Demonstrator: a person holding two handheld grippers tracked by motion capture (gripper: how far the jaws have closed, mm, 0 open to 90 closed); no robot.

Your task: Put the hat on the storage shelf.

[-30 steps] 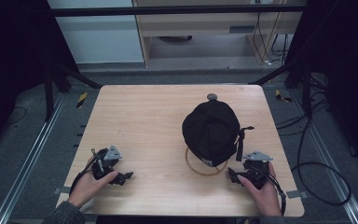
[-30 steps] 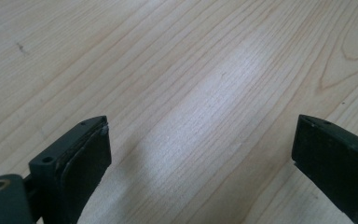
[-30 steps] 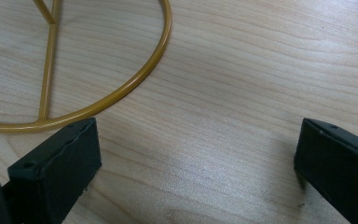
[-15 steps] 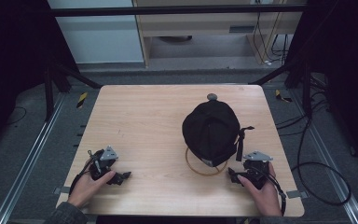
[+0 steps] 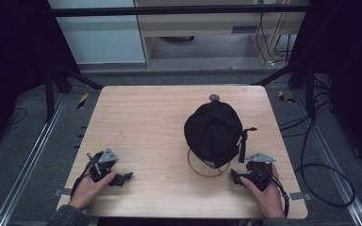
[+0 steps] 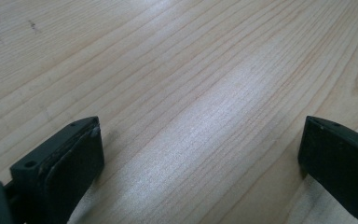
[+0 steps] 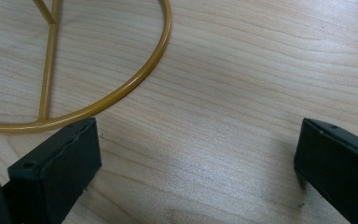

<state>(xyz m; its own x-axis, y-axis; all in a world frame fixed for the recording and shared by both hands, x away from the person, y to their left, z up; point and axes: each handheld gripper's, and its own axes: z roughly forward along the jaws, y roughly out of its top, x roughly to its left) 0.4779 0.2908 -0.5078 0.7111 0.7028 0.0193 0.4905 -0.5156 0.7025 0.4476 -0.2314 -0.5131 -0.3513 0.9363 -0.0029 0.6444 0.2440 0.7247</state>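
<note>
A black cap [image 5: 213, 132] sits on a gold wire stand whose ring base [image 5: 202, 172] lies on the wooden table [image 5: 146, 122]. My left gripper [image 5: 125, 179] rests at the table's near left, far from the cap. Its jaws have just been opening and now stand wide apart [image 6: 200, 154] over bare wood, with nothing between them. My right gripper [image 5: 234, 178] lies at the near right, just right of the ring and pointing towards it. It is open [image 7: 198, 154], and the gold ring [image 7: 140, 79] curves just beyond its left fingertip [image 7: 70, 154].
A small grey knob [image 5: 214, 98] sits at the table's far edge behind the cap. The cap's strap [image 5: 242, 141] hangs down on its right side. Dark frame legs and cables surround the table on the floor.
The left hand with its gripper has shifted a touch on the table. The cap, the stand and the right gripper stay where they were.
</note>
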